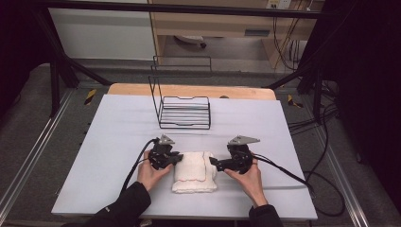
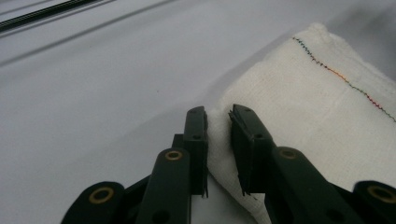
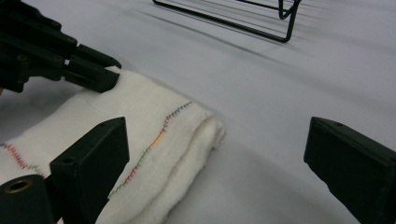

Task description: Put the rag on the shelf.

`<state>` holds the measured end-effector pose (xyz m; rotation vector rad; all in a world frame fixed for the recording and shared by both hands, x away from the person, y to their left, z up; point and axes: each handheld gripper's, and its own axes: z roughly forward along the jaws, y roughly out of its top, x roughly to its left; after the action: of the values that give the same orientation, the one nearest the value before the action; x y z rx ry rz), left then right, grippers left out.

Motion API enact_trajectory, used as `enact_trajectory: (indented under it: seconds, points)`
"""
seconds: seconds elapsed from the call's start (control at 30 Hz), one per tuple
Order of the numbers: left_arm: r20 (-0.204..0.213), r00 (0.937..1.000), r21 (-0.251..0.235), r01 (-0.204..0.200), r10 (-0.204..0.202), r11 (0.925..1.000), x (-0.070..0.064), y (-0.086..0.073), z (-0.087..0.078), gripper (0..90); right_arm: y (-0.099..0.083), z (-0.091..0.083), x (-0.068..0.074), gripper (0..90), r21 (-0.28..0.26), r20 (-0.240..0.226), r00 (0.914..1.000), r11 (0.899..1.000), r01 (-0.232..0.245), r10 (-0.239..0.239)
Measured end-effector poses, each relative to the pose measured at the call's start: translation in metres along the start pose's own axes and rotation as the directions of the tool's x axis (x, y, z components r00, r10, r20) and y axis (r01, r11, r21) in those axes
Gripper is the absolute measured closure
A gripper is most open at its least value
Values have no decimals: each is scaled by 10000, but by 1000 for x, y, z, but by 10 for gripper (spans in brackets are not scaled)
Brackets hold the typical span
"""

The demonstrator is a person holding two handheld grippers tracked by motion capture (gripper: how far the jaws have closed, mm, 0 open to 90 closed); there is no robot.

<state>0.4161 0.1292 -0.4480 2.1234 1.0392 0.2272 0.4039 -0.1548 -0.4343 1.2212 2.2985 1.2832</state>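
Observation:
A folded white towel (image 1: 194,173) with a coloured stitched seam lies on the table in front of the person. My left gripper (image 1: 178,160) is at the towel's left edge. In the left gripper view its jaws (image 2: 218,140) are nearly together, pinching a fold of the towel (image 2: 308,107). My right gripper (image 1: 213,162) sits at the towel's right side, open. In the right gripper view its jaws (image 3: 217,154) stand wide apart around the towel's near corner (image 3: 154,135), not touching it. The left gripper (image 3: 105,74) rests on the towel's far edge there.
A black wire rack (image 1: 184,111) stands upright on the pale table cover (image 1: 113,132) behind the towel, a hand's length away; its base wires (image 3: 261,21) run across the top of the right gripper view. Cables trail from both grippers toward the table's sides.

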Motion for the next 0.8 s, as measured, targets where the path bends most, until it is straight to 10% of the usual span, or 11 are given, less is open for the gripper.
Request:
enact_trajectory:
  seconds: [0.3,0.8]
  points:
    - [-35,9998,-20,-201,201,9998,-1,0,0,757,4,31,-6,266,113,97,9976,9976,-684,683]
    - [52,9996,-41,-274,274,9996,0,0,0,759,-3,40,7,572,577,88,9992,9976,-391,386]
